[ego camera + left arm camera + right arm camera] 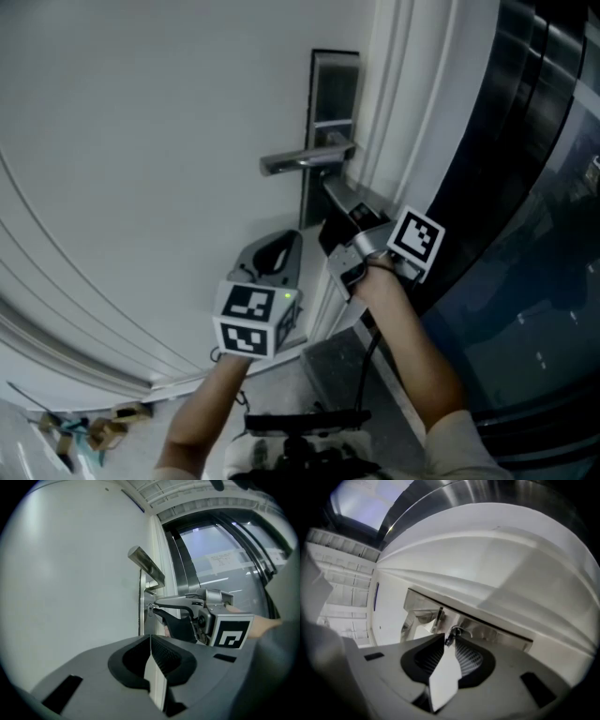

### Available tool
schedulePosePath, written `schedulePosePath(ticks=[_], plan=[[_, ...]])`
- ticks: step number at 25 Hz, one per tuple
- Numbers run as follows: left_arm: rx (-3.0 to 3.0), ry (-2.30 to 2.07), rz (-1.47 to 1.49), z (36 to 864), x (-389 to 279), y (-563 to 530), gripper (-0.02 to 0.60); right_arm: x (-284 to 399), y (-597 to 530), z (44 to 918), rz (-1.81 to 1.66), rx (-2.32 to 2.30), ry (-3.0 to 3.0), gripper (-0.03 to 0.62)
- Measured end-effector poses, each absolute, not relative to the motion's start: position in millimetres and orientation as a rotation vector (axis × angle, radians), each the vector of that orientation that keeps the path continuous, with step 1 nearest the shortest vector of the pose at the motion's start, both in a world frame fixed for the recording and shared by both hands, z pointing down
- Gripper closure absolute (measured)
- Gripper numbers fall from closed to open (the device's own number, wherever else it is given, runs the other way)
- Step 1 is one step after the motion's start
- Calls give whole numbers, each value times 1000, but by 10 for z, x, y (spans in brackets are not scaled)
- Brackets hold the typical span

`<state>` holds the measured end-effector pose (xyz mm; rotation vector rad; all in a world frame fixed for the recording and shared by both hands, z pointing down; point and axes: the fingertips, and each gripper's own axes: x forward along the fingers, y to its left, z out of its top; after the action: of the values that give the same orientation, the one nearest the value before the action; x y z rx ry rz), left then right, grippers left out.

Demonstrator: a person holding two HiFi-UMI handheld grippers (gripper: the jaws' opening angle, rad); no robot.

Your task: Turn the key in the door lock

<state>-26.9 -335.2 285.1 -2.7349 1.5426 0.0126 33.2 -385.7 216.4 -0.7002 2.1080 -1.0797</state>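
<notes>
Door (141, 141): white, filling the left and centre of the head view.
Left hand-held gripper (275, 251): pointed at the door, below the lever handle and just left of the lock plate; jaws closed together, nothing between them.
Lever handle (305, 159): metal, horizontal, reaching left from the lock plate.
Lock plate (335, 84): tall, metal, near the door's right edge.
Key (149, 607): in the keyhole below the lever handle, head projecting from the plate.
Right hand-held gripper (450, 638): at the keyhole; jaws parted a little, the key's head between their tips.
Glazed panel (534, 187): dark, right of the door frame (403, 112).
</notes>
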Motion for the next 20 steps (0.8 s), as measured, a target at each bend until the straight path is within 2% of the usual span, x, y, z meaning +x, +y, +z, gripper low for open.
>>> schedulePosePath(ticks=[2,9,20], plan=[[-2737,1545,16,2851,-274,-3355,561,349,-3811,2163,-1000,-758,2183,479],[-2746,1535,18,2862,-240,-3341,561,474,-3715,2139,-644,-1034,2454,477],[-2752,1528,16,2875,-213,-3353,561,317,-3550,2038,557,-1539,2840,453]])
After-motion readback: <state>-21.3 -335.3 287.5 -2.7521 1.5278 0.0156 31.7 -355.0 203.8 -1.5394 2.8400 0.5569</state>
